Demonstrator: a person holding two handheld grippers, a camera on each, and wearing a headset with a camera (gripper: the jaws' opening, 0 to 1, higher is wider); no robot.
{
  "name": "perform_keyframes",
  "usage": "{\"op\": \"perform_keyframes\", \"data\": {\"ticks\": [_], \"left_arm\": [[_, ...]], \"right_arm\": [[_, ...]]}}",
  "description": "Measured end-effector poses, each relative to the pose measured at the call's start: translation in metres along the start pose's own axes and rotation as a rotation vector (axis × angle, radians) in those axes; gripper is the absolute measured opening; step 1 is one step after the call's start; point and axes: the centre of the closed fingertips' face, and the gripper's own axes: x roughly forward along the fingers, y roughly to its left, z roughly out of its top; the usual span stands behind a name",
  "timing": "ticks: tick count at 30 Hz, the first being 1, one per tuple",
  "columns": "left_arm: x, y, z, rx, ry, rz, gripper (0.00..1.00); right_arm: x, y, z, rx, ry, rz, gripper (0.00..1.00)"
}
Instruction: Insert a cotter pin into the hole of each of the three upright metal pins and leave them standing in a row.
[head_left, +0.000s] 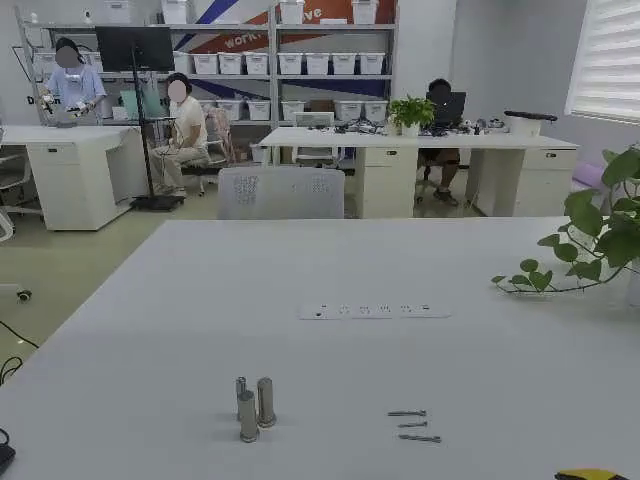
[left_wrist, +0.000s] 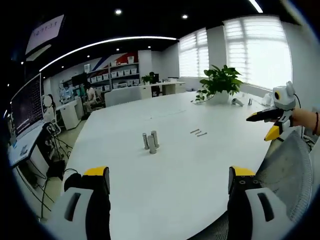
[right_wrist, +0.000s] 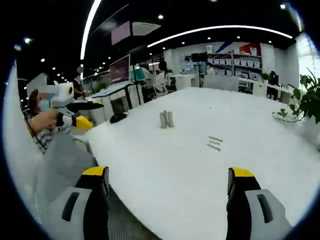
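Note:
Three upright metal pins (head_left: 255, 405) stand in a tight cluster on the white table (head_left: 150, 330), and three thin cotter pins (head_left: 413, 424) lie flat to their right. In the left gripper view the metal pins (left_wrist: 150, 140) and cotter pins (left_wrist: 198, 132) sit far ahead of my left gripper (left_wrist: 168, 175), which is open with nothing between its jaws. My right gripper (right_wrist: 168, 175) is also open and holds nothing, well short of the metal pins (right_wrist: 166, 119) and cotter pins (right_wrist: 215, 143). Both grippers hover off the table's near edge. A gripper's yellow tip (head_left: 590, 474) pokes in at the bottom right.
A flush power strip (head_left: 373, 311) sits mid-table. A leafy plant (head_left: 590, 240) hangs over the right edge. A grey chair (head_left: 281, 192) stands at the far side. People sit at desks in the back. A mesh chair back (left_wrist: 285, 170) is close to my grippers.

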Motion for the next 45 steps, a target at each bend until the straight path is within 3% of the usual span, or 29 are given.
{"op": "perform_keyframes", "data": {"ticks": [14,23,27,45], "left_arm": [[-0.005,0.0,0.001,0.004,0.004,0.012,0.95],[-0.007,0.004,0.004,-0.018,-0.019,0.032,0.91],[-0.008,0.004,0.003,-0.013,-0.009,0.036,0.91],[-0.004,-0.003,0.003,-0.006,-0.01,0.023,0.89]], "right_arm": [[-0.004,0.0,0.002,0.01,-0.018,-0.005,1.0],[-0.005,0.001,0.003,0.005,-0.027,-0.005,0.99],[-0.004,0.0,0.005,-0.007,-0.041,-0.016,0.93],[0.006,0.004,0.005,0.007,-0.04,0.012,1.0]]}}
